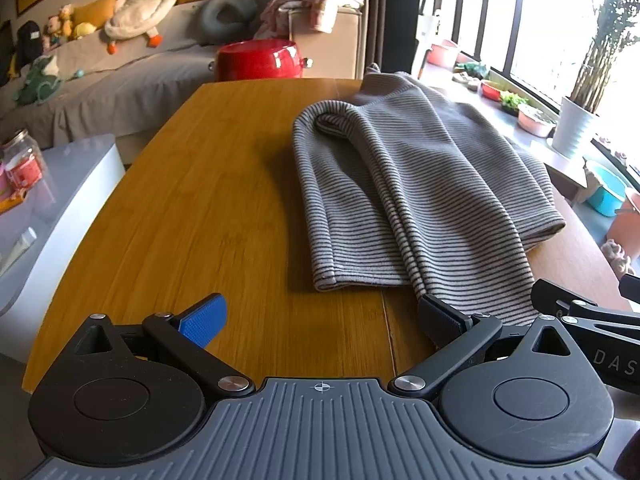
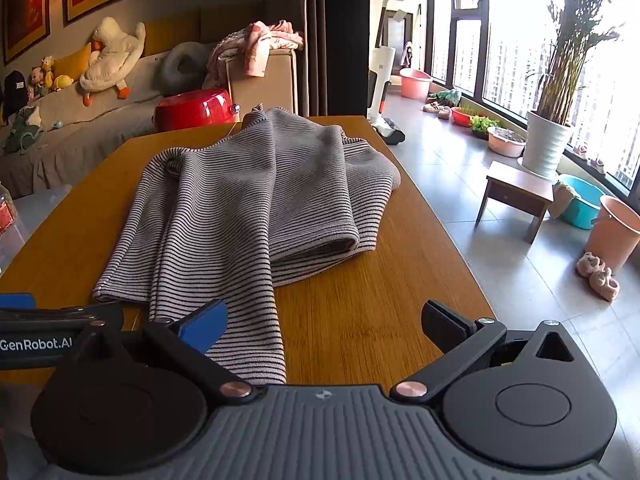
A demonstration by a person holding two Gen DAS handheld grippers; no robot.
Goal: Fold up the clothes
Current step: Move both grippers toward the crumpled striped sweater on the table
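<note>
A grey garment with thin dark stripes [image 1: 400,184] lies folded lengthwise on the wooden table [image 1: 208,208]. My left gripper [image 1: 320,322] is open near the table's front edge, just left of the garment's near end; its right finger sits at the cloth's corner. In the right wrist view the same garment [image 2: 248,208] stretches away, its near end running under my right gripper [image 2: 324,324]. That gripper is open, its blue-padded left fingertip [image 2: 206,324] over the striped cloth, its right finger over bare wood.
A red pot [image 1: 260,60] stands past the table's far edge before a sofa with plush toys [image 1: 136,4]. White storage boxes [image 1: 48,200] sit left of the table. On the floor at right are a low stool [image 2: 516,196], basins and a potted plant [image 2: 548,148].
</note>
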